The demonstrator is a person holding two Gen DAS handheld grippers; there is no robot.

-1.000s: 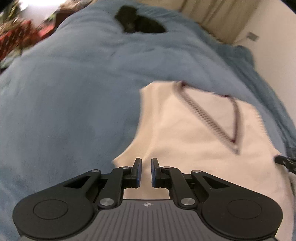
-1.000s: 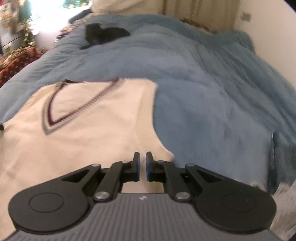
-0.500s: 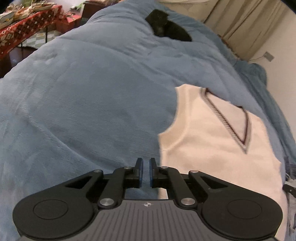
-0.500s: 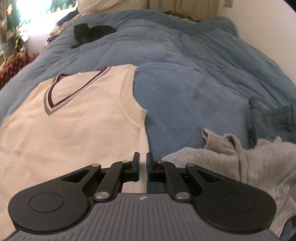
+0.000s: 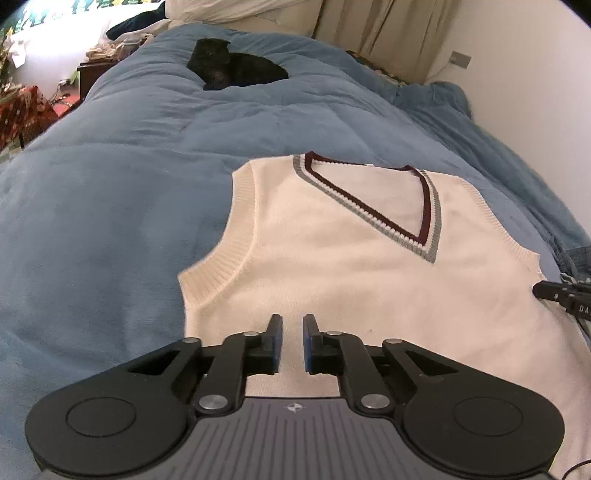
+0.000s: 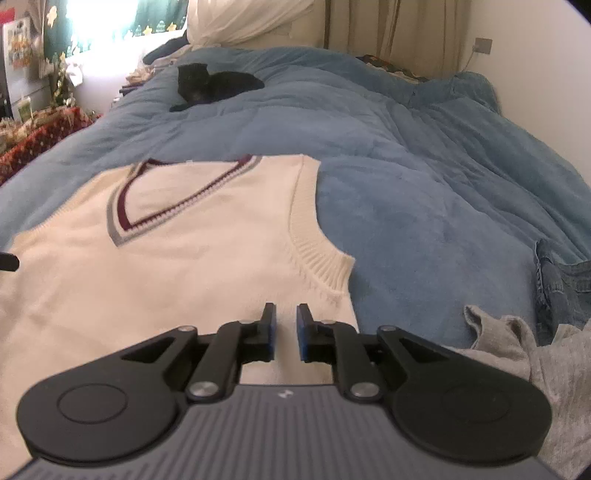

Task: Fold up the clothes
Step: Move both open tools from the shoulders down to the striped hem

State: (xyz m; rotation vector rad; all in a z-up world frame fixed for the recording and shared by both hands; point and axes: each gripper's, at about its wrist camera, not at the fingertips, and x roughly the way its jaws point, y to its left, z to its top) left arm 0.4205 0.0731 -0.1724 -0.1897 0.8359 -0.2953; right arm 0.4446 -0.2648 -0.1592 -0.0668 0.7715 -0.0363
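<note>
Two further garments are seen at the right edge of the bed: a crumpled grey knit top (image 6: 546,354) lying just beside the right gripper (image 6: 284,328), and a piece of blue denim (image 6: 557,280) bunched behind it. A black cat (image 5: 236,68) is curled far up the bed, well apart from everything else, on the blue plush blanket (image 5: 110,177) by which the whole bed is covered. Beige curtains (image 5: 373,33) are hung behind the head of the bed, a wall socket (image 5: 460,59) is fixed to the pale wall beside them, and a red patterned cloth (image 6: 40,136) is seen off to the left of the bed. Nothing is laid on the cream sleeveless vest (image 5: 362,280), which is spread flat, front up, on the near part of the blanket with its neck pointing towards the head of the bed. Its V-neck is trimmed with a maroon band and a grey band, its armholes are edged with ribbed knit, and few wrinkles are shown. The left gripper (image 5: 291,339) is held above the vest's left side below the armhole, and the right gripper above the right side below the other armhole; the tip of the right gripper is also caught at the right edge of the left wrist view. The jaws of both are opening, a narrow gap being shown between the blue pads (image 5: 276,345), and no cloth is clamped between them
</note>
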